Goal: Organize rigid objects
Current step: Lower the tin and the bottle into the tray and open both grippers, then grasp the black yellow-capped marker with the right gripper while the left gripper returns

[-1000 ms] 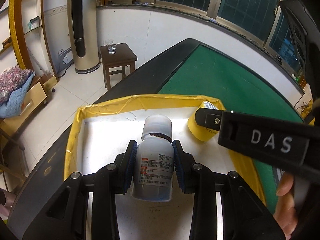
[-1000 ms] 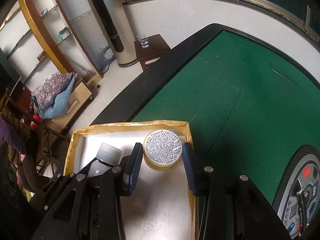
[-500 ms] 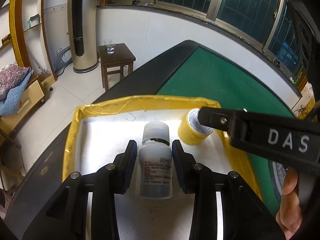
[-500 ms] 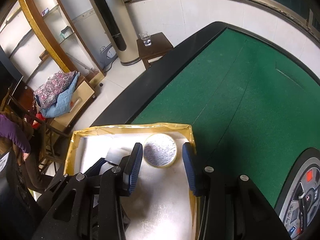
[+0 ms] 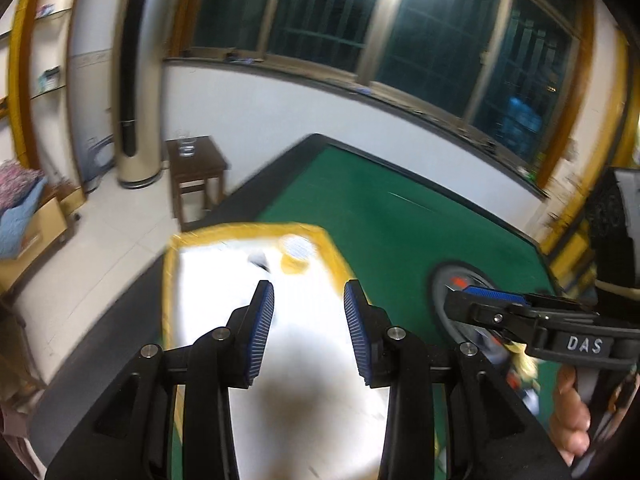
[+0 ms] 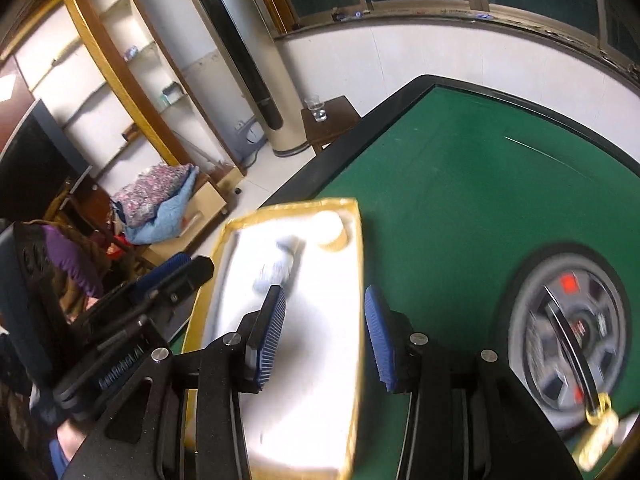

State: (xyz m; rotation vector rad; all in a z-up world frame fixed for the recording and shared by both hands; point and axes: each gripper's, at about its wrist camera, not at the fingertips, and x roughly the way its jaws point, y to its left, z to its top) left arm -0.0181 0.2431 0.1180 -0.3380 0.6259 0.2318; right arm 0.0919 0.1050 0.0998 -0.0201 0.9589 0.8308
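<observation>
1. Both tools are standing with their pads parted and nothing between them: the left tool [image 5: 309, 330] is hanging over the white floor of the yellow-rimmed tray [image 5: 170, 280], and the right tool [image 6: 325, 334] is hanging over that tray's near half.
2. The white medicine bottle [image 6: 278, 270] is lying on its side in the tray's far half; the yellow round tin [image 6: 331, 233] is sitting just beyond it in the far corner, close to the rim. Both are showing blurred, so label detail is not legible.
3. The tray is resting on the green counter [image 6: 460, 184], near its dark edge.
4. Handling judgement, bottle: it is appearing to be rigid plastic, light, smooth and apt to roll while lying down. The tool should be closing across the body at mid-length, not on the narrower cap.
5. Handling judgement, tin: it is looking stiff and light, with a low curved wall that may be slipping under the pads. A hold across the full width, pads low on the wall, seems soundest.
6. Neither item is looking fragile.
</observation>
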